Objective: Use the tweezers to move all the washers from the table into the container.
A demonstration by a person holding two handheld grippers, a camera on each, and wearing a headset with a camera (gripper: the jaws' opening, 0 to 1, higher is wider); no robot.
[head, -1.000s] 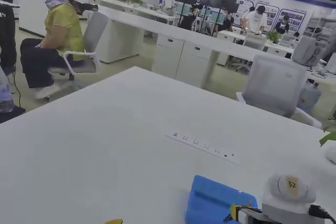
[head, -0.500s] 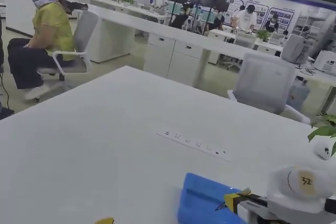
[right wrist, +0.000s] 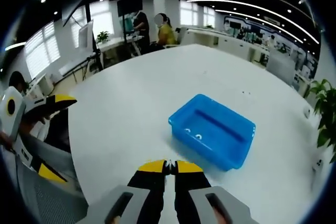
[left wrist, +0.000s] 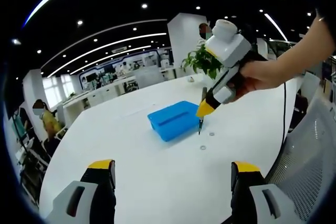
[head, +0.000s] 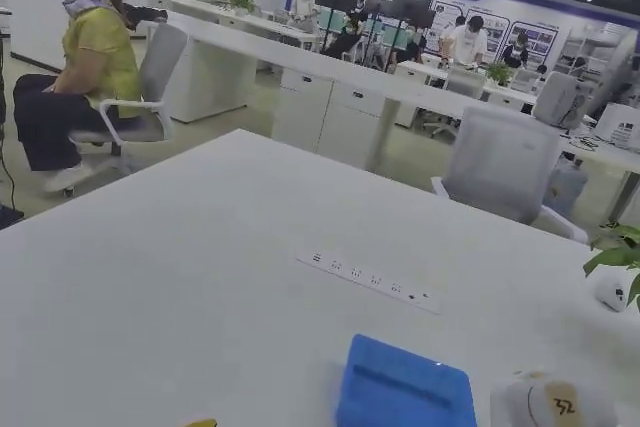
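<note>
- Tweezers [left wrist: 200,123] are clamped in the right gripper [left wrist: 205,109], whose jaws are pressed together on them. The tips point down at the desk [left wrist: 131,177], just off a corner of the blue container [left wrist: 176,130].
- The tips are too small to tell whether they are apart, together or pinching a washer, or whether they touch the desk.
- Left gripper [left wrist: 171,165]: jaws wide apart and empty. It is held well apart from the container, out by the desk edge.
- Done: at least two washers [right wrist: 193,135] lie on the container floor, close to one long wall.
- Left: two loose washers [left wrist: 202,147] on the desk, just beside the container and near the tweezers tips. I can't rule out more outside these pictures.
- My read is that the task is partway done and the step in hand is picking up the next loose washer.
- The left gripper view gives a side-on look at the work: the hand on the right gripper, the tweezers, the loose washers, and the container's outer wall.
- The right gripper view looks down into the container [right wrist: 210,153], so it is the one to use for counting what is already in. Here the tweezers are just a dark sliver between the shut jaws.
- The head view is aimed high. The container [head: 400,397] sits at the desk's near edge, seen at a shallow angle, so its inside can't be read. A socket strip [head: 368,280] lies mid-desk beyond it.
</note>
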